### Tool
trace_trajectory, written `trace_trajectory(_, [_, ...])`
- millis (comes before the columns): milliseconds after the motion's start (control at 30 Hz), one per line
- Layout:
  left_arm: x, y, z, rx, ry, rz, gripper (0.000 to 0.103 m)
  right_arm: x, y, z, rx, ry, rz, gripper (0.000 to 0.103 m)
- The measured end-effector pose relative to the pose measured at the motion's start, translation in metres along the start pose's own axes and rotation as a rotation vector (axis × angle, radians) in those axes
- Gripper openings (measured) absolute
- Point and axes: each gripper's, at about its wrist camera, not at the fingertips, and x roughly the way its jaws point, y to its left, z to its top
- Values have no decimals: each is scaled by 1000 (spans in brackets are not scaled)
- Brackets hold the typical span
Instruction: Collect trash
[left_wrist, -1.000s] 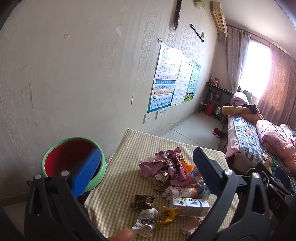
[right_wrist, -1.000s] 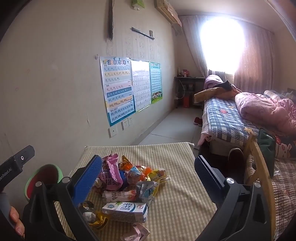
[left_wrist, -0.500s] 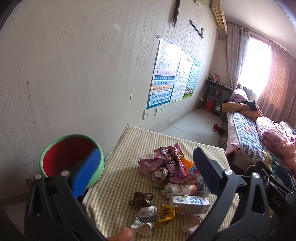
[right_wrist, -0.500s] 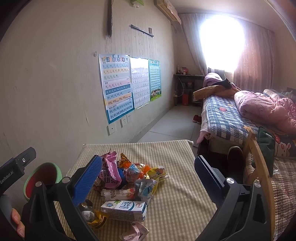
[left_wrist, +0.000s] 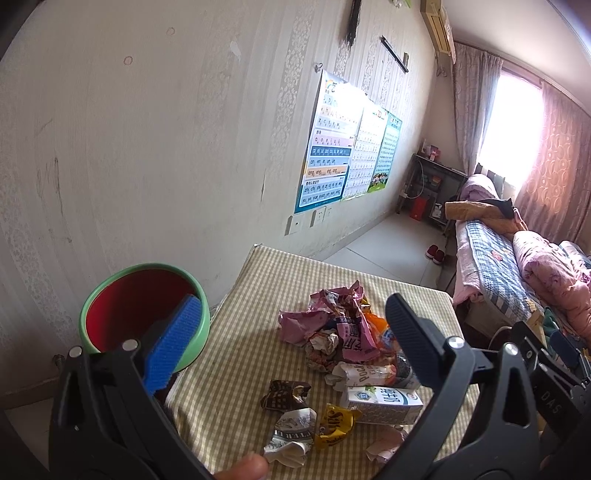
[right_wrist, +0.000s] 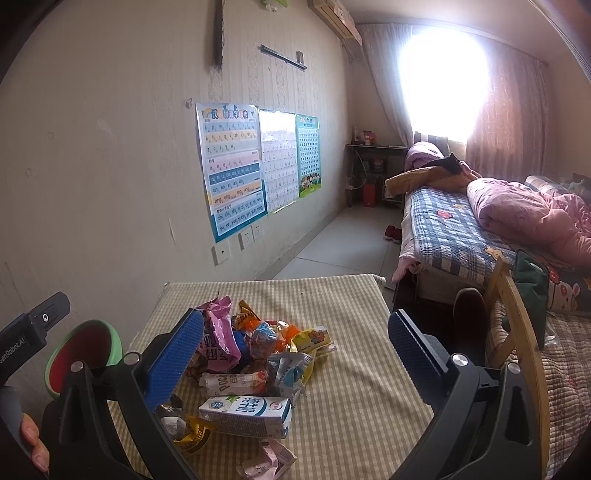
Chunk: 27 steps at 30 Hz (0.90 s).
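You have hardly begun: both your left hand-held gripper (left_wrist: 288, 354) and right hand-held gripper (right_wrist: 295, 354) hang wide and empty, the trash (right_wrist: 255, 354) lies heaped mid-worktop (right_wrist: 354, 369), and the bin (left_wrist: 144, 314) off its left edge looks empty.

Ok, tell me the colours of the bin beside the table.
Bin: green outside, red inside; left wrist view.
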Motion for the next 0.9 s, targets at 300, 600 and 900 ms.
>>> trace_trajectory(300, [2,0,-1,2,3,3,98,3,-1,-1,6,8,-2,96])
trace_trajectory(600, [3,2,-3,3,7,8,98,3,-2,-1,6,15,-9,96])
trace_trajectory(900, [4,1,-4,7,13,14,98,6,-1,-3,7,26,-11,96])
